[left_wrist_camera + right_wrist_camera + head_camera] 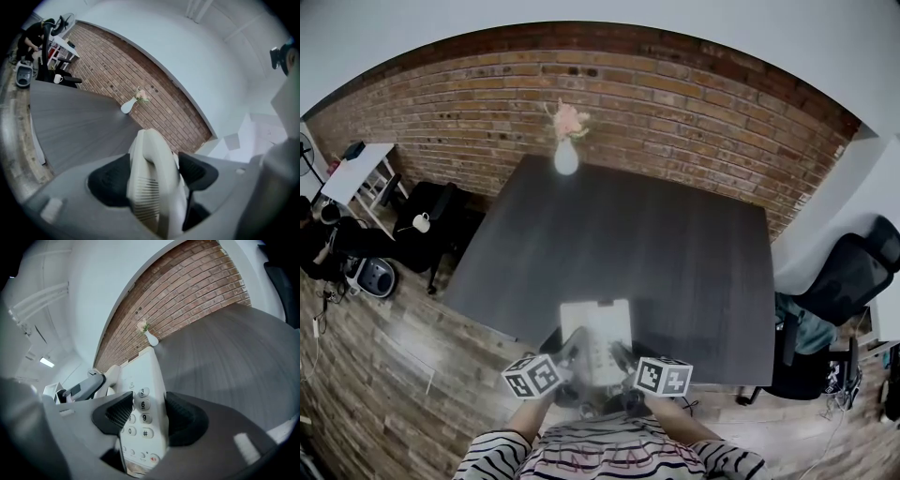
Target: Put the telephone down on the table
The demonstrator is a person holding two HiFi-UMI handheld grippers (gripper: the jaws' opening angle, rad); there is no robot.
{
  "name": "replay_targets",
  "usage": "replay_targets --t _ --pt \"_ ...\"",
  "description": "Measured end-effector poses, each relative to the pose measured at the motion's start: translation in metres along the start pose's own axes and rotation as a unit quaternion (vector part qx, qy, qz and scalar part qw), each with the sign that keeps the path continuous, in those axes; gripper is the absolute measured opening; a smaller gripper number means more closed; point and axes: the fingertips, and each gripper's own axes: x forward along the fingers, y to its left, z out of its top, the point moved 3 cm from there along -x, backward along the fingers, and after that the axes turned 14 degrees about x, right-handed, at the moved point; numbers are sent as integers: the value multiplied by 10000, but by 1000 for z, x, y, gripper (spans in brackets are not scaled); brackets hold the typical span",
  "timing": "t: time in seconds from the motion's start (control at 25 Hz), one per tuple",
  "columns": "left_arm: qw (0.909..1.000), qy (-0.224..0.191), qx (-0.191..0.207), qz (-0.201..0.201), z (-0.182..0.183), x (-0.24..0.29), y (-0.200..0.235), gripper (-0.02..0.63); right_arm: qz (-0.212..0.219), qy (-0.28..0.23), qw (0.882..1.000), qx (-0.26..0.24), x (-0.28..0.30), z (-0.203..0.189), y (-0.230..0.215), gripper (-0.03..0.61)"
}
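A white desk telephone (596, 336) hangs between both grippers, over the near edge of the dark table (675, 253). My left gripper (571, 354) is shut on the telephone's handset side; in the left gripper view the cream handset (149, 168) fills the space between the black pads (108, 183). My right gripper (624, 356) is shut on the keypad side, its pads pressing either side of the number keys (142, 405). The telephone's underside is hidden. From the right gripper view the left gripper (80, 387) shows beyond the phone.
A white vase with pink flowers (566, 152) stands at the table's far edge, in front of the brick wall (675, 103). Black chairs stand at the left (427, 220) and right (848, 277). A white side table (356, 173) and a person (314, 239) are far left.
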Motion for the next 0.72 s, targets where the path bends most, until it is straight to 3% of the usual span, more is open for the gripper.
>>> replay_targets --t 0.72 --pt "9998 -123 18 137 48 121 12 316 170 99 9998 -82 59 123 -18 210"
